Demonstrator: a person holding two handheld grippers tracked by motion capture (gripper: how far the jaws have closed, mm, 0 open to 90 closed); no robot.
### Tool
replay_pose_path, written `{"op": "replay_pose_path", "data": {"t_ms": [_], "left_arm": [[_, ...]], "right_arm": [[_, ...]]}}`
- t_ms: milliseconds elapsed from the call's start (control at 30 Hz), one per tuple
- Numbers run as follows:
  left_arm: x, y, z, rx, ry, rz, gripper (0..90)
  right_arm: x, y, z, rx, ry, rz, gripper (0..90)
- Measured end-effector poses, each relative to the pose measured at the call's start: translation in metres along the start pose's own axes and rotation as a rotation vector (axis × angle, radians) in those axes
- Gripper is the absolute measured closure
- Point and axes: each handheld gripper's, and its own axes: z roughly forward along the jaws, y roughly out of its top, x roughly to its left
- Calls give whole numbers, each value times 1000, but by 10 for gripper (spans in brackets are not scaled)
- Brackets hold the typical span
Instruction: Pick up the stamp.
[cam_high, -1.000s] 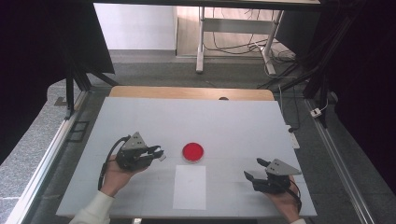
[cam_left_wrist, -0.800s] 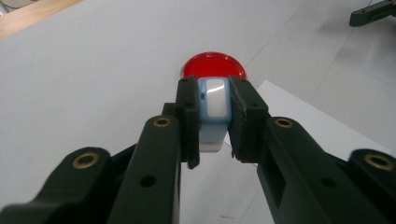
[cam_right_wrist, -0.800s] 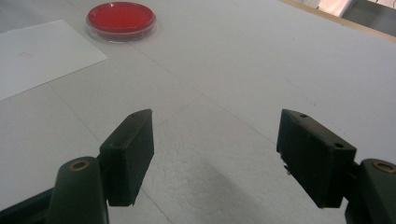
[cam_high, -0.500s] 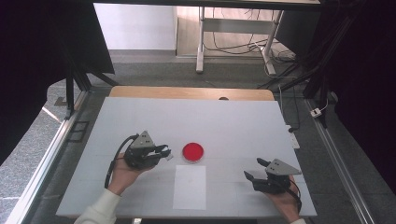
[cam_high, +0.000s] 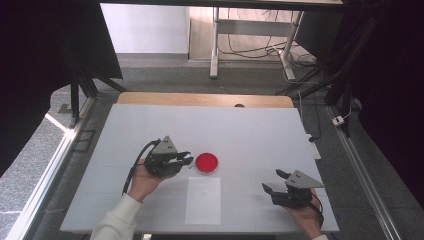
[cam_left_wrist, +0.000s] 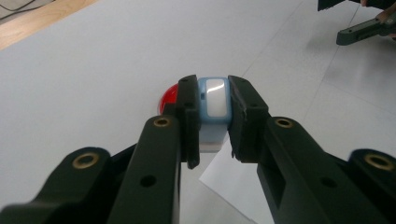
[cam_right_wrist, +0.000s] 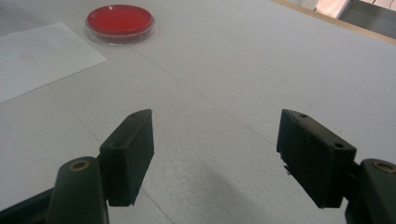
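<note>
My left gripper (cam_high: 186, 159) is shut on a small light-blue block with a glossy white face (cam_left_wrist: 214, 100), held just above the white table. Its tips sit right beside the left rim of a round red dish (cam_high: 206, 162); in the left gripper view the red dish (cam_left_wrist: 169, 95) peeks out behind the left jaw. My right gripper (cam_high: 272, 181) rests at the near right of the table, jaws wide open with nothing between them (cam_right_wrist: 215, 154). From there the red dish (cam_right_wrist: 120, 21) lies far ahead to the left.
A white sheet of paper (cam_high: 202, 200) lies flat just in front of the dish, and its corner (cam_left_wrist: 229, 186) shows under the left jaws. The white tabletop (cam_high: 150, 130) ends in a wooden strip (cam_high: 200, 99) at the far edge. Dark frames and cables stand beyond.
My left gripper has moved to the right with the blue block, from well left of the red dish to right beside it. The right gripper has stayed put.
</note>
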Motion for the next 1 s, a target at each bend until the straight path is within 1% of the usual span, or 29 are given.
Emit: {"op": "replay_pose_path", "data": {"t_ms": [67, 300, 367, 467, 567, 667, 700, 800, 1000], "left_arm": [[-2, 2, 5, -6, -11, -5, 746], [-11, 7, 21, 0, -47, 10, 746], [-13, 9, 24, 2, -49, 19, 746], [-14, 10, 26, -1, -60, 20, 746], [-13, 11, 29, -6, -66, 7, 746], [-13, 11, 30, -6, -74, 9, 746], [-12, 11, 31, -9, -76, 4, 746], [-12, 12, 31, -20, -92, -9, 746], [-15, 13, 34, -10, -91, 9, 746]], "right_arm": [[0, 0, 0, 1, 0, 1, 270], [1, 0, -1, 0, -6, -1, 270], [1, 1, -1, -1, -6, -1, 270], [1, 1, 1, -12, 0, -1, 270], [2, 2, 2, -4, -2, -2, 270], [2, 2, 2, -5, -5, 0, 271], [3, 2, 2, -2, -7, -1, 271], [5, 2, 3, 4, -9, 2, 271], [8, 2, 6, 12, -5, -17, 271]]}}
